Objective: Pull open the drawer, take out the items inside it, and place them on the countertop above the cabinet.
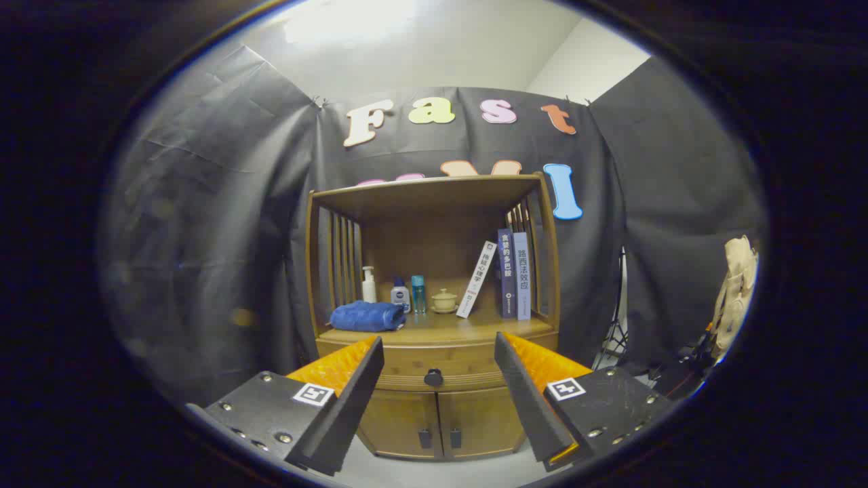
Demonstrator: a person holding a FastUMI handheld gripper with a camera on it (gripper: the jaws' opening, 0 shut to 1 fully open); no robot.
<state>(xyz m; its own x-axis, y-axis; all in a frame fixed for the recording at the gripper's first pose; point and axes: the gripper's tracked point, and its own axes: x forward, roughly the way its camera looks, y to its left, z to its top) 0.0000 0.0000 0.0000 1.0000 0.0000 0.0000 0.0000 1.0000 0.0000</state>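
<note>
The drawer (434, 369) sits closed in the middle of the frame, its round knob (433, 377) between the gripper (437, 352) fingers, which are wide apart and hold nothing. Above it, the bench (441, 331) carries a blue towel (367, 316), bottles (400, 295), a small cup (444, 300) and books (505, 274).

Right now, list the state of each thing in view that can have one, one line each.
drawer: shut, knob untouched.
cabinet doors: both shut.
gripper: open, fingers wide apart, short of the drawer, holding nothing.
blue towel: folded, lying on the countertop.
pump bottle: upright.
two small bottles: upright, capped.
lidded cup: lid on.
white book: leaning.
two blue books: upright.
</note>
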